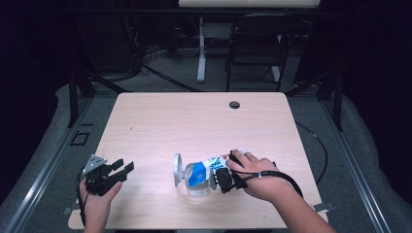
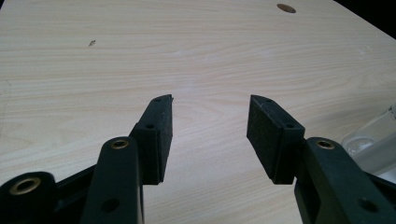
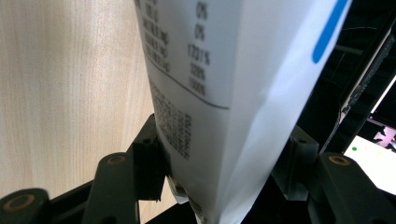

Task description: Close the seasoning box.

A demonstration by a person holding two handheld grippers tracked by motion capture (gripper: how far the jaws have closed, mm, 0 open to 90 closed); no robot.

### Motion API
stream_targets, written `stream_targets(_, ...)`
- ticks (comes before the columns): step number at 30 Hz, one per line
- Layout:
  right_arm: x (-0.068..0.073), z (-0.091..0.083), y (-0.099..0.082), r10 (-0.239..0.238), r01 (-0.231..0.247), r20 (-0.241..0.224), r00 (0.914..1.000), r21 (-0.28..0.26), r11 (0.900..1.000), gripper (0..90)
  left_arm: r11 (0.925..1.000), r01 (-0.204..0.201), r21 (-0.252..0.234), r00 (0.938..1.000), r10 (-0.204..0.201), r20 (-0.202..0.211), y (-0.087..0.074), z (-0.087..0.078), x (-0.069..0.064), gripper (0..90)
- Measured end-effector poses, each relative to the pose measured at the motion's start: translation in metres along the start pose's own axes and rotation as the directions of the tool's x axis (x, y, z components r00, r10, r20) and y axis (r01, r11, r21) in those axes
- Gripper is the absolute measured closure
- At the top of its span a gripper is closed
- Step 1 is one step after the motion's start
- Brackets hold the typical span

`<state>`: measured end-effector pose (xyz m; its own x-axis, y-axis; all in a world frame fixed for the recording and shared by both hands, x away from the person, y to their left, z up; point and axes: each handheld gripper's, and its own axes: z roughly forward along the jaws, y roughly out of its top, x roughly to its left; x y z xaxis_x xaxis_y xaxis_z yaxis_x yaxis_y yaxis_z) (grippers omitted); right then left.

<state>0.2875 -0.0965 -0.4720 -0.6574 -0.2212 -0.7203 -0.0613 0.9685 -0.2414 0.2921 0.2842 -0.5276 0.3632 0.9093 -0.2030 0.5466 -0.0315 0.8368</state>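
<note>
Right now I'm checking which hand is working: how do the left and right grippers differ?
The left gripper is open with nothing between its jaws; the right gripper is shut on a white and blue carton. The left hovers over bare table; the right tips the carton over a clear container. Both have black jaws.

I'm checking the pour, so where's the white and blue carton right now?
In the high view the carton lies tipped over the clear cup near the table's front edge, right of centre, clamped in the right hand-held gripper.
</note>
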Motion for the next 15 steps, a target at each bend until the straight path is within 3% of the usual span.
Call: stream_targets(15,-0.0005,-0.0002,0.0003,-0.007,0.007,0.000,1.0000,0.000,1.0000,45.0,1.0000,-0.003,0.003,1.0000,0.003,-0.001,-0.0001,0.0001,0.0003,51.0)
